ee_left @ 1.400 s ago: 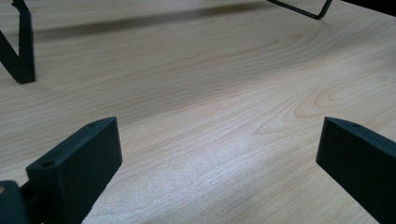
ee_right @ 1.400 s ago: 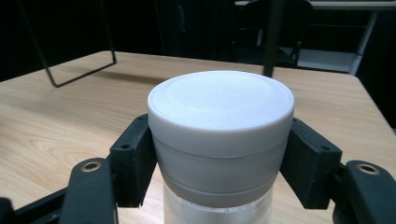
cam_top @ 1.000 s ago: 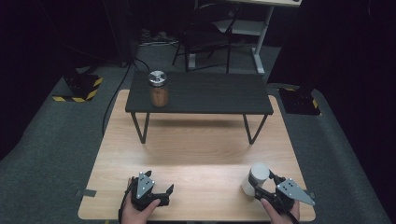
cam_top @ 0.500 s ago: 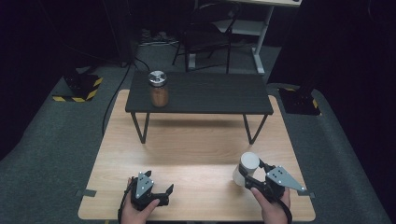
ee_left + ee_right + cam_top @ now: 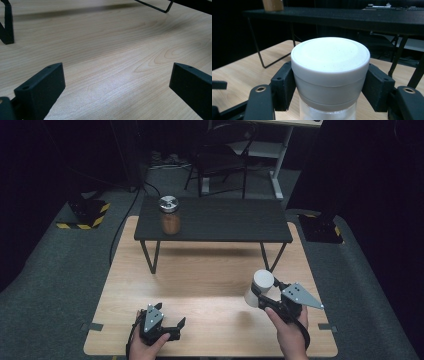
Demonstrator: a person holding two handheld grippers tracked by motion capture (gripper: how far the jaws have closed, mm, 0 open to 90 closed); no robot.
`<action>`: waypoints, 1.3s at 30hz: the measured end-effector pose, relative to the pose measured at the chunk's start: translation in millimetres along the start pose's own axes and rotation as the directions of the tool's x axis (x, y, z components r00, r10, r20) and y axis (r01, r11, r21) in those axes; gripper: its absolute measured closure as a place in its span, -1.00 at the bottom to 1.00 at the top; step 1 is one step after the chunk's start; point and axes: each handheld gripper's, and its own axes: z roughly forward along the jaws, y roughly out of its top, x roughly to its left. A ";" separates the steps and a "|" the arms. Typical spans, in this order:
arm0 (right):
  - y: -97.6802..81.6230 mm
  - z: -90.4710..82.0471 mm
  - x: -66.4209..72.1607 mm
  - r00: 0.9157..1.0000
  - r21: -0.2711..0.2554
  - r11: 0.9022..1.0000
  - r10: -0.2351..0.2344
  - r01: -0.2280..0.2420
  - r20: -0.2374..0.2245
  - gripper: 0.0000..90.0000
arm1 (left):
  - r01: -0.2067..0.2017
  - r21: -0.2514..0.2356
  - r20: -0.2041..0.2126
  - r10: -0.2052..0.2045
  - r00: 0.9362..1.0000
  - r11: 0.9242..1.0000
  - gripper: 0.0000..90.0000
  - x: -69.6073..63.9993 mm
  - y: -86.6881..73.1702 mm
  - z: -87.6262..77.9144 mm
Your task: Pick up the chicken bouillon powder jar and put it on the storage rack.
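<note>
A white-lidded jar [image 5: 259, 286] hangs above the wooden table [image 5: 200, 280] at the right, tilted, with my right gripper [image 5: 262, 292] shut on it just below the lid. Up close, the white-lidded jar [image 5: 330, 72] sits between my right gripper [image 5: 329, 85] jaws, both pads pressed on its sides. My left gripper [image 5: 176, 326] rests near the table's front edge at the left, open; in the left gripper view my left gripper [image 5: 117, 85] has bare wood between its jaws. A glass jar [image 5: 170, 215] with brown contents and a metal lid stands on the left end of the low black table [image 5: 220, 222].
The low black table stands on thin black legs [image 5: 150, 257] across the far half of the wooden table. A chair [image 5: 220, 160] and a desk frame [image 5: 277, 157] are behind it. Grey carpet surrounds the table, with black-and-yellow striped blocks [image 5: 87, 212] at the far left.
My right gripper has lifted the white-lidded jar off the wooden table and carried it up and slightly left. My left gripper has stayed put.
</note>
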 end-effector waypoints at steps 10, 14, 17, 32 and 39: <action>25.7 6.8 -3.3 1.000 -0.002 1.000 -0.015 0.015 0.003 -0.26 | 0.006 -0.003 0.001 -0.006 1.000 1.000 -0.99 0.6 -0.5 -0.3; 36.5 10.8 -5.3 1.000 -0.008 1.000 -0.014 0.014 0.001 -0.26 | 0.011 -0.005 0.002 -0.011 1.000 1.000 -0.99 1.4 -1.0 -0.5; 40.5 12.6 -7.4 1.000 -0.010 1.000 -0.010 0.009 -0.005 -0.26 | 0.016 -0.004 0.005 -0.016 1.000 1.000 -0.99 2.1 -0.9 -0.5; 72.1 31.0 -13.1 0.999 -0.018 0.999 -0.030 0.029 -0.021 -0.26 | 0.023 -0.006 0.017 -0.023 1.000 1.000 -0.99 4.8 -1.4 -0.7; 88.3 39.0 -12.9 1.000 -0.029 0.999 -0.027 0.026 -0.013 -0.26 | 0.027 -0.003 0.020 -0.027 0.999 1.000 -0.99 6.1 -0.8 -0.5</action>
